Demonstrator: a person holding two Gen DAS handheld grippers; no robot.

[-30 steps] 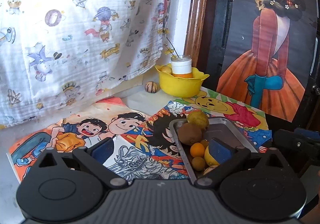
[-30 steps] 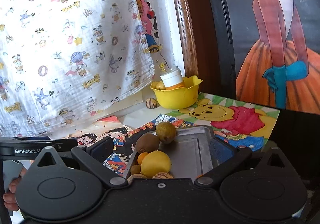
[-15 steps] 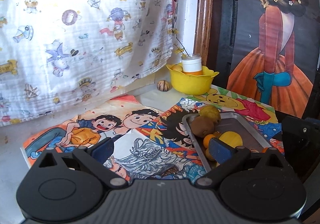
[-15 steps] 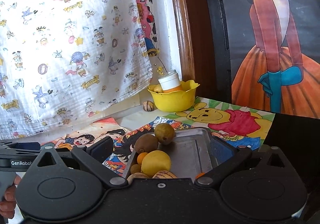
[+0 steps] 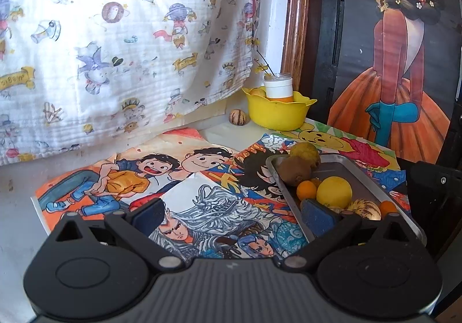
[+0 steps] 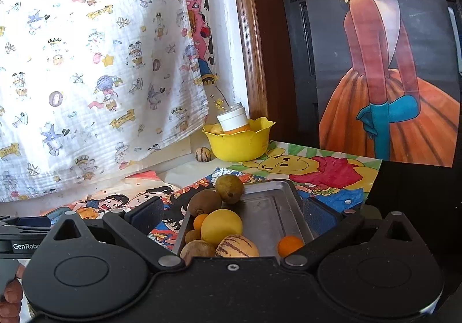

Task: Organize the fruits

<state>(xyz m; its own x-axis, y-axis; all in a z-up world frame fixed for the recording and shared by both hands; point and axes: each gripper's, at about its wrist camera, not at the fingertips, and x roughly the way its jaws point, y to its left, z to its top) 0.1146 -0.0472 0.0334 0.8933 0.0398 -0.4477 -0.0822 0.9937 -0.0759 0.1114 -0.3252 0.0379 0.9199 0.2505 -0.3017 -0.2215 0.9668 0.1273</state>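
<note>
Lying lengthwise, its long axis running away from both cameras toward the yellow scalloped plastic bowl [image 6: 238, 145], the rectangular metal tray [image 6: 268, 213] sits on the drawing-covered tabletop [image 5: 184, 178] with fruit heaped along its left side. The right gripper [image 6: 231, 214] hangs level over the tray's near end, fingers spread wide and empty. The left gripper [image 5: 232, 214] hovers left of the tray, equally wide and empty.

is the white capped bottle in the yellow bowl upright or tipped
Tipped: in the right wrist view the bottle leans left inside the yellow bowl.
</note>
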